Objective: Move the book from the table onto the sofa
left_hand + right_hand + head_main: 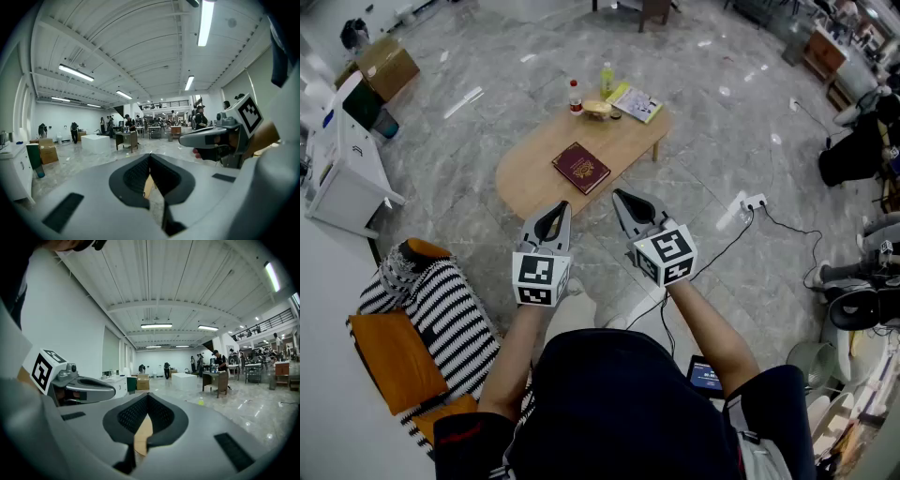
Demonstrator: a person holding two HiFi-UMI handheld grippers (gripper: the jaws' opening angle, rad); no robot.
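Note:
A dark red book (580,168) lies flat near the middle of the oval wooden table (530,174). My left gripper (562,208) hovers just in front of the table's near edge, jaws shut and empty. My right gripper (621,198) floats beside it to the right, also shut with nothing held. In the left gripper view the shut gripper (149,161) points across the room, with the right gripper (187,139) at its right. The right gripper view shows its own gripper (148,399) shut and the left gripper (108,389) at its left. The striped sofa (455,316) with an orange cushion (390,358) sits at lower left.
On the table's far end stand a red-capped bottle (575,97), a yellow-green bottle (607,80), a small bowl (597,110) and a pamphlet (637,104). A power strip (753,202) and cable lie on the floor at right. A white cabinet (337,173) stands at left.

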